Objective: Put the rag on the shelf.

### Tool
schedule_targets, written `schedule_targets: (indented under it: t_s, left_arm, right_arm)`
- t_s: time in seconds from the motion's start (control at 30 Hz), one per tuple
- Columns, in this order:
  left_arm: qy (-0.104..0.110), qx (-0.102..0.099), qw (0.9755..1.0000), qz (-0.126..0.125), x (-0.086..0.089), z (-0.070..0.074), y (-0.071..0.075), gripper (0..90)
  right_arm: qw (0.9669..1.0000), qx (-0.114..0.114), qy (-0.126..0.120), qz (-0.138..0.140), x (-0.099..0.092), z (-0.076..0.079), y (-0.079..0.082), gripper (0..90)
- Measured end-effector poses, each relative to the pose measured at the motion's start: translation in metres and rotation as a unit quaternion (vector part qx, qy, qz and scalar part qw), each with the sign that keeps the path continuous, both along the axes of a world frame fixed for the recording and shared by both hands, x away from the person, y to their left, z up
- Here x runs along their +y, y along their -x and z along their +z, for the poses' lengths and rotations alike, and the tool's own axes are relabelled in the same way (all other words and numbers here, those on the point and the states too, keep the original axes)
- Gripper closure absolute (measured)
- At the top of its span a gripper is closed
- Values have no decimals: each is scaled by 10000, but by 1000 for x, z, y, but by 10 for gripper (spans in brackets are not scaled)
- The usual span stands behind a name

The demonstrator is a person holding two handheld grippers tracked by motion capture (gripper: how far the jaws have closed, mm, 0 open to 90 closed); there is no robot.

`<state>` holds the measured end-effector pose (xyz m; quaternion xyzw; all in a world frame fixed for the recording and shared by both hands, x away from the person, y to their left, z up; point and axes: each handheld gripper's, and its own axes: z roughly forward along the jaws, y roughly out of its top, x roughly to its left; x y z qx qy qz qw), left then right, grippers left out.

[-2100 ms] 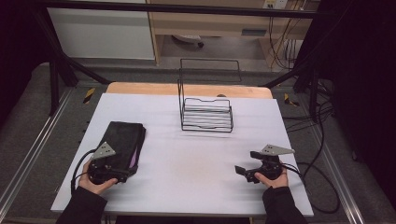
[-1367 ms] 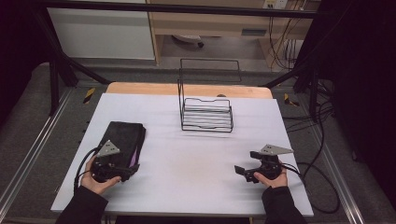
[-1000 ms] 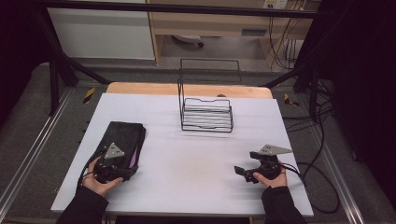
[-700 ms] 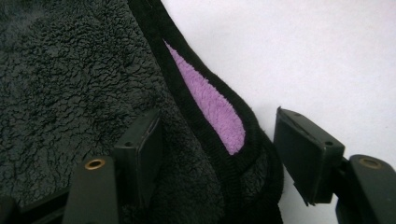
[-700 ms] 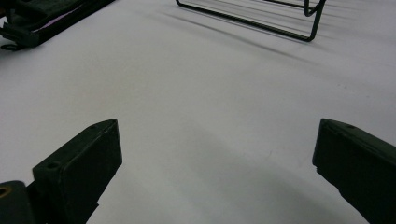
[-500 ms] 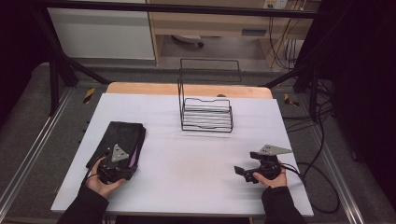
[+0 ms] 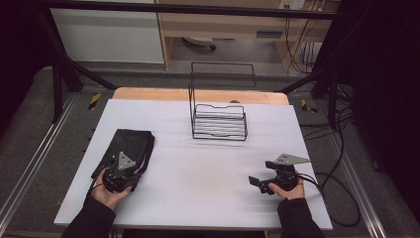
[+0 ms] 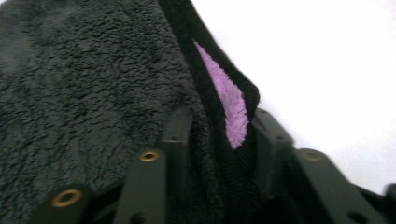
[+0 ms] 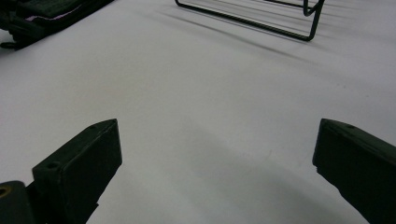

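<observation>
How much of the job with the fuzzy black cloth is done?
Just the start. The left claw has just been closing on the near corner of the folded black cloth, whose purple inside shows between its jaws. The cloth lies flat on the white table. The right claw waits open. The wire rack holds nothing.

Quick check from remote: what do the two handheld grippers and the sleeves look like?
Both are black: left gripper and right gripper each carry a grey three-cornered plate and trail a black cable. The jaws are blocky black, with brass-coloured screw holes. Sleeves are dark.
</observation>
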<state>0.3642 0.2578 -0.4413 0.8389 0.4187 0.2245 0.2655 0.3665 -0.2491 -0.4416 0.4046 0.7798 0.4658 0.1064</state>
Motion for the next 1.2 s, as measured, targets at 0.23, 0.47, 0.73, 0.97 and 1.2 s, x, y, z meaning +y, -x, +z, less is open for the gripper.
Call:
schedule_targets:
  t_s: [0.23,0.47,0.73,0.97,1.2]
  left_arm:
    - [-140,11,9998,112,-2,1,-2,708]
    - [-74,64,9998,192,0,3,-4,759]
    - [669,255,9971,243,17,5,-7,789]
    - [878,176,9959,137,22,12,-5,793]
    - [1075,150,9941,84,23,18,-2,793]
  right_arm:
    - [10000,1,-5,-1,0,0,0,19]
    - [10000,3,-6,1,0,0,0,19]
    - [10000,7,-3,14,0,0,-1,19]
    - [10000,12,-7,21,0,0,-1,19]
    - [10000,8,-3,28,0,0,-1,19]
